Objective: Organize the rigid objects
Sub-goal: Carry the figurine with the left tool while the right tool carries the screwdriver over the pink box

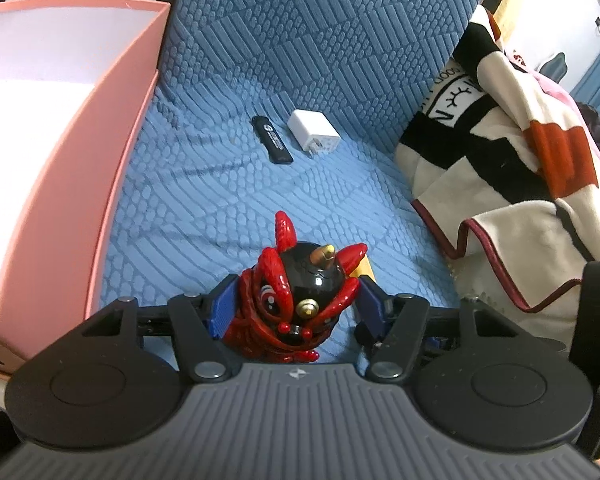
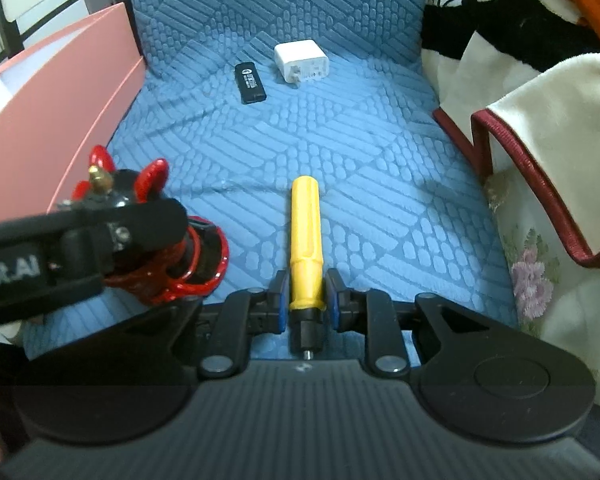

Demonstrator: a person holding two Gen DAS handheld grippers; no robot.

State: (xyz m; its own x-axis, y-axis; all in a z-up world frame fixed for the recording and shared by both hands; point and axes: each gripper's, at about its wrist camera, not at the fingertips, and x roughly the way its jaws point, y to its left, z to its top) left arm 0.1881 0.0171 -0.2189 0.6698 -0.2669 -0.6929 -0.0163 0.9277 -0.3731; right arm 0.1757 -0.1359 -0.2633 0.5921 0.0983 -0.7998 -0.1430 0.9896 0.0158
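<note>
A glossy red-and-black figurine [image 1: 296, 300] with gold studs is shown between blue finger pads [image 1: 222, 312]. A yellow handle [image 2: 305, 240] with a black tip is seen beside it. The cushion [image 1: 260, 208] is patterned in blue raised bars and scales. A pink box [image 1: 112, 152], black stick [image 1: 271, 140], white charger [image 1: 314, 132] and cream, black and orange blanket [image 1: 520, 184] are shown.

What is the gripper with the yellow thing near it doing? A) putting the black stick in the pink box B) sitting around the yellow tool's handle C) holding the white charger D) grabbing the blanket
B: in the right wrist view the right gripper has a blue pad on each side of the yellow screwdriver, which lies on the blue cushion; the white charger lies far off at the back.
</note>
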